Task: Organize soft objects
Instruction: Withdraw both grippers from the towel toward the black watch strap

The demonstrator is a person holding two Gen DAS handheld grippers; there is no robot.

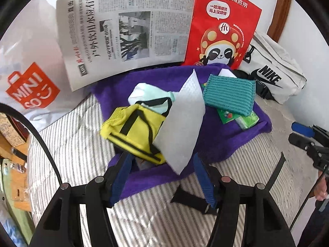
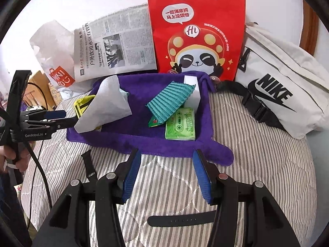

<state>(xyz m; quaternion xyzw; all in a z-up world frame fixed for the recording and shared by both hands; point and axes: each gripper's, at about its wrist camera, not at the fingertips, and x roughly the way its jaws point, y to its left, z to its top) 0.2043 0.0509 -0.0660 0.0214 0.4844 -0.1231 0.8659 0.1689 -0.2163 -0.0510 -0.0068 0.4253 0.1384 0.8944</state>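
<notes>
A purple towel (image 1: 230, 135) (image 2: 144, 135) lies on the striped bedding. On it lie a yellow pouch with black straps (image 1: 131, 127), a white paper sheet (image 1: 181, 123) (image 2: 107, 107), a pale mint cloth (image 1: 148, 96), a teal ribbed cloth (image 1: 228, 94) (image 2: 168, 100) and a green tissue pack (image 1: 244, 120) (image 2: 181, 123). My left gripper (image 1: 162, 177) is open at the towel's near edge, its fingers either side of the pouch and paper, not touching them. My right gripper (image 2: 166, 175) is open and empty just short of the towel's front edge.
A newspaper (image 1: 127, 26), a red Haidilao paper bag (image 2: 195, 33), a white Nike bag (image 2: 283, 90) and a Miniso bag (image 1: 30, 86) stand behind the towel. A black watch strap (image 2: 181, 219) lies on the bedding (image 2: 257, 175) near my right gripper.
</notes>
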